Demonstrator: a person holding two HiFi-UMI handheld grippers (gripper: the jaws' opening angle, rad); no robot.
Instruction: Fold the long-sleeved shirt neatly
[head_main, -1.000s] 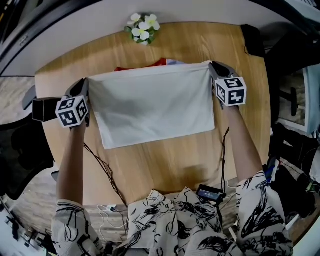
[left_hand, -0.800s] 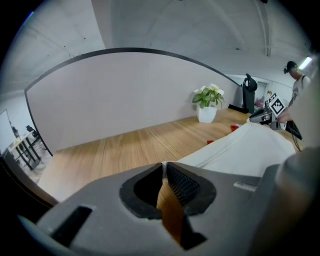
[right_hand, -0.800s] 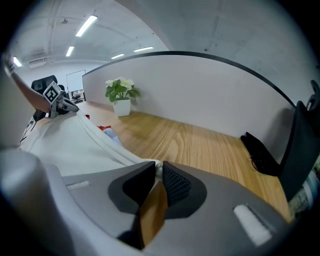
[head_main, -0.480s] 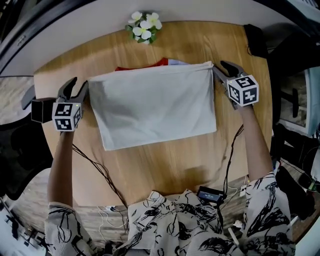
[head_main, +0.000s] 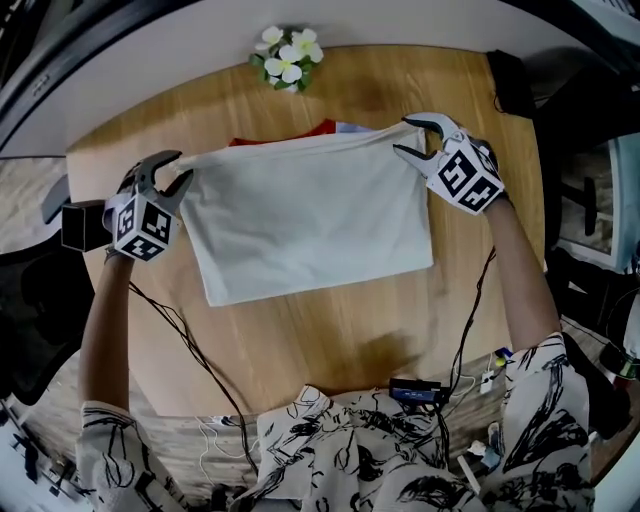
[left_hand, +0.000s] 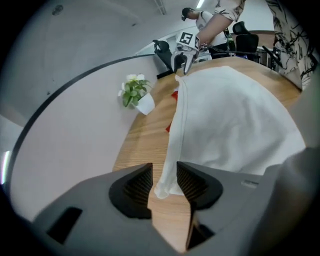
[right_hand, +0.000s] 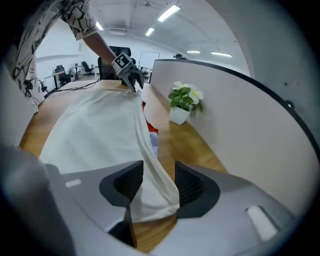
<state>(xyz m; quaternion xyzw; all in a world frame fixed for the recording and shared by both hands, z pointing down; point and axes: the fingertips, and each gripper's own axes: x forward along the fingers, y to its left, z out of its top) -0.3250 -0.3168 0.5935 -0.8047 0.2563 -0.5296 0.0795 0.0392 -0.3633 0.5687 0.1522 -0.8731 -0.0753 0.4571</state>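
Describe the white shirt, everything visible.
The white shirt is folded into a plain, soft-looking rectangle lying flat on the wooden table. Its far edge is bunched and raised between the left gripper, jaws just closing, and right gripper, jaws just opening; a corner sits between each pair. Red fabric peeks behind.

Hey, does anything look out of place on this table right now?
A red cloth and a pale bluish scrap poke out from under the white shirt's far edge, so something else seems to lie beneath it. Nothing else on the table stands out.
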